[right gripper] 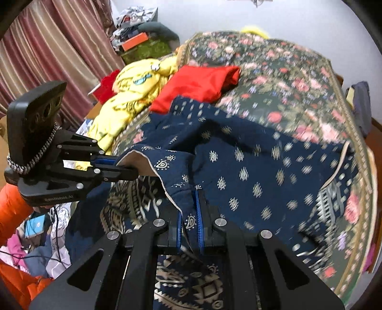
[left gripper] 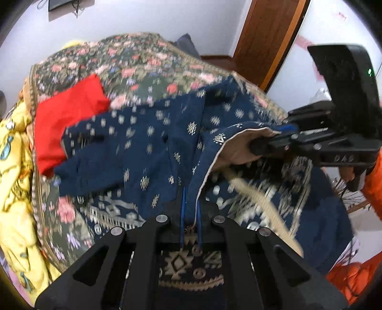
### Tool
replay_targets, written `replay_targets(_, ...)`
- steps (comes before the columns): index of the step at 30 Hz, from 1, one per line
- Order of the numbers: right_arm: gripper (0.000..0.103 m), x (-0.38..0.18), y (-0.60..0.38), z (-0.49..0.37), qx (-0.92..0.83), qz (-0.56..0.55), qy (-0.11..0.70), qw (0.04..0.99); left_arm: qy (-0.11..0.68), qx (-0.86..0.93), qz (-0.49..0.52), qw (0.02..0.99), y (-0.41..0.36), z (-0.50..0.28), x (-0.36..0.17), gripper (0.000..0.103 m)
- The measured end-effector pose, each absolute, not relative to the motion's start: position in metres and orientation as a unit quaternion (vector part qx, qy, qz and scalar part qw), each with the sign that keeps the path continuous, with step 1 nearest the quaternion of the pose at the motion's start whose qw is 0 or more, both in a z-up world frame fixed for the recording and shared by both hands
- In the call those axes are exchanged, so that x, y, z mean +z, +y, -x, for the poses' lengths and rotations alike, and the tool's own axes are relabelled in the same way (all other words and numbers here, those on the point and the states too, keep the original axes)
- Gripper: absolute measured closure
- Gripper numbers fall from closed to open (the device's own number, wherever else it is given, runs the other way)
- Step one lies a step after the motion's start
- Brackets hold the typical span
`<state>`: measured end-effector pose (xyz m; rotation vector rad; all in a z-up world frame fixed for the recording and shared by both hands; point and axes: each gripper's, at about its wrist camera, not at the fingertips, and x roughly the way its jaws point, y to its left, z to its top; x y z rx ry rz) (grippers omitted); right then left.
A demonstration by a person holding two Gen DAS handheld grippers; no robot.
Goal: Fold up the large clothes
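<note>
While navy garment [left gripper: 148, 152] drapes floral bedspread [left gripper: 133, 64], left gripper [left gripper: 191, 224], right gripper [right gripper: 191, 226] pinch hem (both clamped).

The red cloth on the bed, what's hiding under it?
The red cloth lies on the flowery bedspread, beside a yellow garment. The blue patterned garment, pinched by both grippers, overlaps its near edge. Anything directly beneath the red cloth is covered and unseen.

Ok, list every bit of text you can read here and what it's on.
"DAS": raised letters on the body of the right gripper.
"GenRobot.AI": faint, uncertain, on the body of the left gripper.
Pink wall sign: too blurred to read.
The blue garment both grip carries patterns only, no words.
</note>
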<state>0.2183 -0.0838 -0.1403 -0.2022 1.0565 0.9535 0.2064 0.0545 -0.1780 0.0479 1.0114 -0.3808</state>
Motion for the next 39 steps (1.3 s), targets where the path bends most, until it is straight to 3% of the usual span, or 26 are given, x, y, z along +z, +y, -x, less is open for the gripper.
replay_targets(10,0.094,-0.167,-0.079,-0.200,0.430,0.099,0.518,0.733,0.505,-0.155,-0.016,0.849,0.067,-0.187,-0.215,0.091)
replay_targets(12,0.091,-0.161,-0.080,-0.198,0.428,0.101,0.516,0.735,0.506,-0.152,-0.020,0.849,0.067,-0.185,-0.212,0.084)
replay_targets(14,0.088,-0.154,-0.081,-0.195,0.427,0.103,0.511,0.738,0.505,-0.151,-0.029,0.850,0.067,-0.180,-0.205,0.064)
replay_targets(16,0.087,-0.140,-0.086,-0.192,0.428,0.106,0.498,0.746,0.487,-0.140,-0.038,0.861,0.067,-0.173,-0.192,0.052)
replay_targets(20,0.083,-0.116,-0.097,-0.191,0.430,0.098,0.468,0.766,0.453,-0.131,-0.028,0.881,0.077,-0.167,-0.161,0.052)
replay_targets(25,0.064,-0.094,-0.110,-0.195,0.400,0.092,0.419,0.810,0.421,-0.104,-0.017,0.901,0.085,-0.177,-0.135,0.043)
replay_targets(30,0.047,-0.114,-0.111,-0.211,0.333,0.104,0.422,0.837,0.434,-0.069,-0.004,0.898,0.081,-0.204,-0.151,0.035)
replay_targets(39,0.047,-0.186,-0.125,-0.224,0.303,0.091,0.513,0.798,0.510,-0.053,-0.018,0.858,0.066,-0.217,-0.227,0.025)
